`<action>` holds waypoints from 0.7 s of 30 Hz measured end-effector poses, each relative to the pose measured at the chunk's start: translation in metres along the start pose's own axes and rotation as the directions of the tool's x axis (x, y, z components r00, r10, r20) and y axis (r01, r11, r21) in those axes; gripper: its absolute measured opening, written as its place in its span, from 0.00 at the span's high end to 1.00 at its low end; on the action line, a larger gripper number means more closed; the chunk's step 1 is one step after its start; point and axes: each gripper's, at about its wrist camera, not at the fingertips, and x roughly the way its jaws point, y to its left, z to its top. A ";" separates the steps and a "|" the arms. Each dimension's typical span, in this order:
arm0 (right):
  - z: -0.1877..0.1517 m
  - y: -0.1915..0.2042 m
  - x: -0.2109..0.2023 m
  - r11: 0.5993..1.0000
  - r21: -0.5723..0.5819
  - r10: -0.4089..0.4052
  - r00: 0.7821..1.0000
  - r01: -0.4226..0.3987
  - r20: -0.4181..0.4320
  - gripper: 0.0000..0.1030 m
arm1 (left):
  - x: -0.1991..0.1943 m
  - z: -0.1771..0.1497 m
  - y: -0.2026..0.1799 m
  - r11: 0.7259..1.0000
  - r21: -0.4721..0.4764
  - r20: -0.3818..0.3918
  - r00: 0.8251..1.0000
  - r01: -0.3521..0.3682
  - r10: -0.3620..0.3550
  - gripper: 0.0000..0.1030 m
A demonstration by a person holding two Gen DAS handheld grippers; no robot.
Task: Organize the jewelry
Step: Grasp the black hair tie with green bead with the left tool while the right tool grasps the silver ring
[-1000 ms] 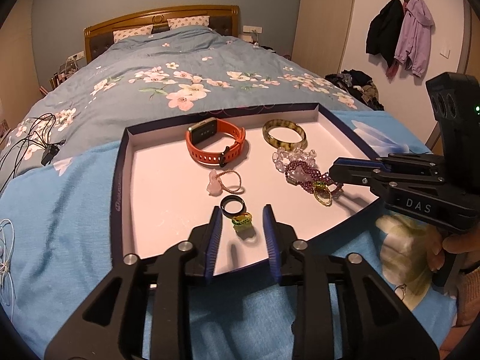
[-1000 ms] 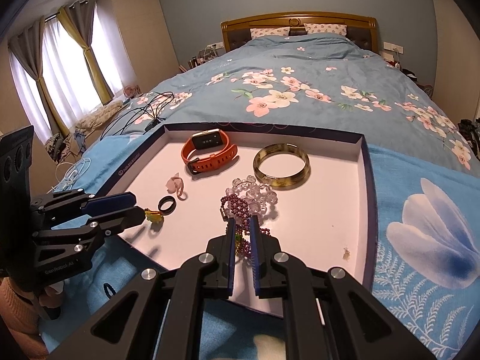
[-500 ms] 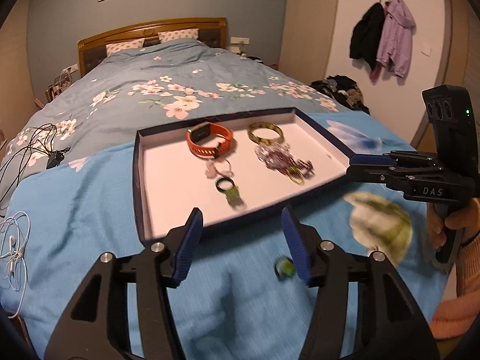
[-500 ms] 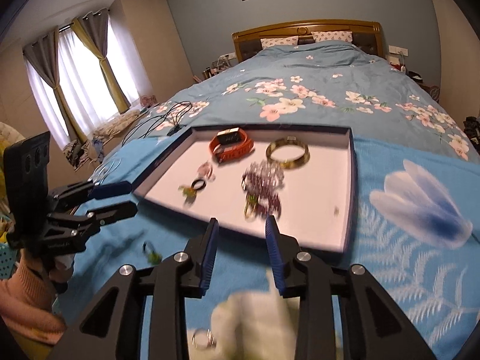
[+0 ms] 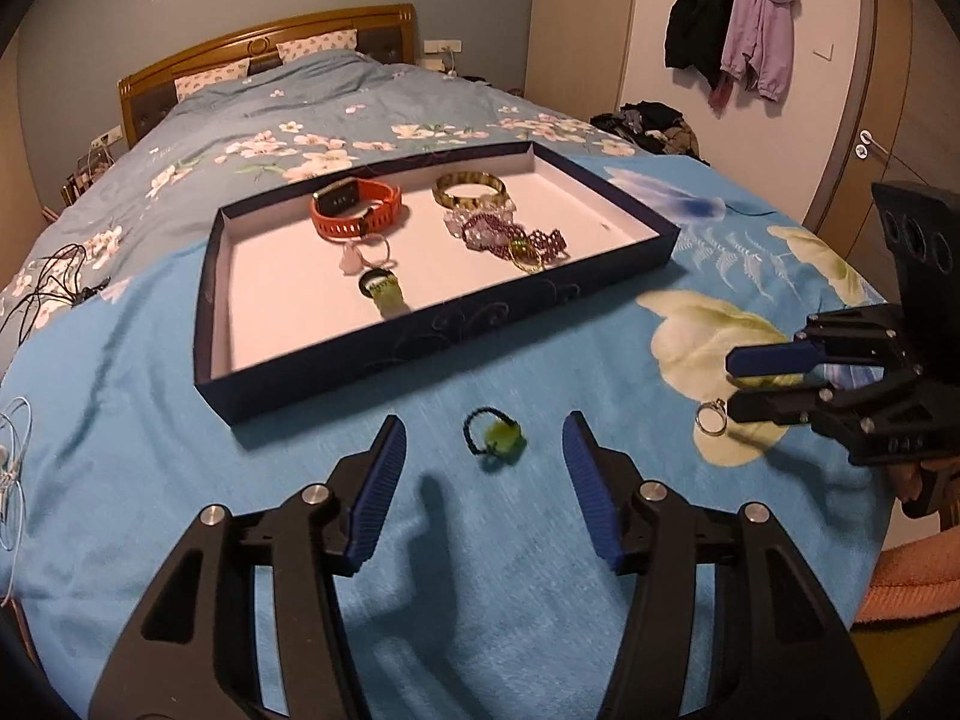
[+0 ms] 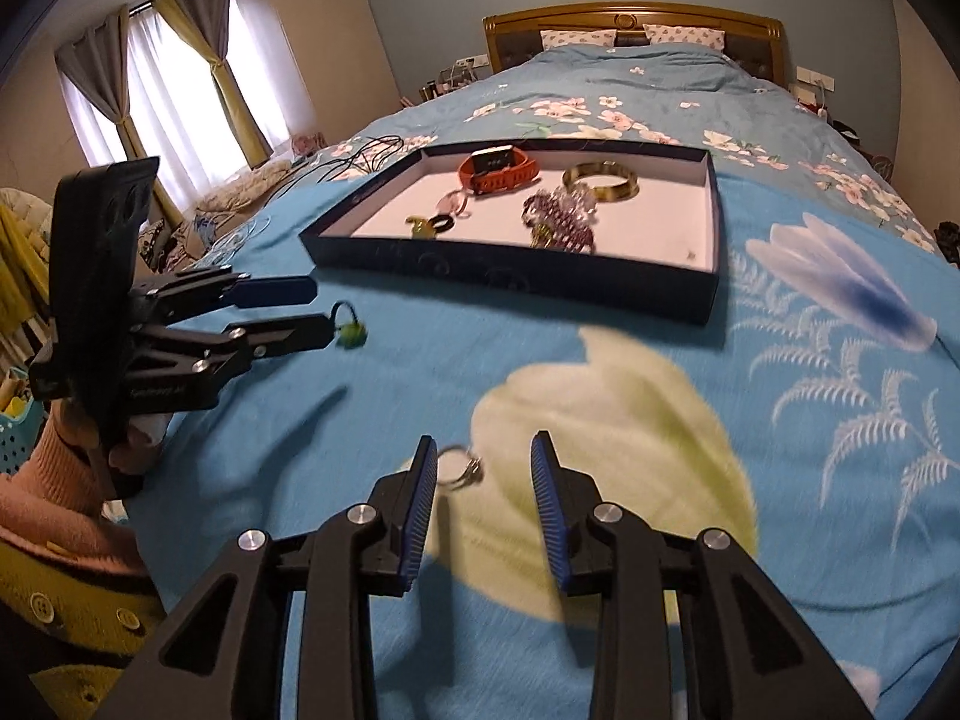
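Observation:
A dark blue tray [image 5: 420, 324] with a white floor lies on the blue bedspread. It holds an orange watch [image 5: 354, 213], a bangle [image 5: 471, 189], beaded bracelets [image 5: 510, 234] and small rings [image 5: 378, 285]. Nearer to me, a green-stone ring [image 5: 495, 438] lies on the cover between the wide-apart fingers of my left gripper [image 5: 483, 426], which is open and not touching it. A silver ring [image 6: 459, 468] lies on a pale flower print, close to the left finger of my open right gripper [image 6: 485, 444]. Each gripper also shows in the other's view: right gripper [image 5: 744, 381], left gripper [image 6: 321, 307].
Black cables [image 5: 54, 288] and a white cord [image 5: 12, 468] lie on the bed's left side. The wooden headboard [image 5: 264, 54] is far behind the tray. Coats [image 5: 738, 24] hang on the right wall. A pink sleeve [image 6: 36, 480] holds the left gripper.
Both grippers have drawn back from the tray toward the near part of the bed and opened. The green-stone ring and the silver ring on the cover have come into view.

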 end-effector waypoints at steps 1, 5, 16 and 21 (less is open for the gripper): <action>-0.002 0.002 0.001 1.000 -0.002 0.002 1.000 -0.002 -0.001 0.71 | 0.000 -0.001 -0.001 1.000 0.000 -0.004 1.000 0.001 -0.001 0.49; -0.004 0.008 0.005 1.000 -0.022 -0.009 1.000 0.009 -0.008 0.72 | 0.002 0.000 0.000 1.000 -0.013 -0.011 1.000 0.019 -0.019 0.49; -0.002 0.010 0.009 0.998 -0.041 -0.040 0.999 0.040 -0.010 0.89 | 0.024 0.004 0.000 0.997 -0.053 -0.077 0.996 0.048 -0.052 0.65; -0.001 0.009 0.009 0.998 -0.039 -0.042 0.999 0.042 -0.003 0.96 | 0.024 0.003 0.003 0.996 -0.067 -0.078 0.995 0.057 -0.062 0.73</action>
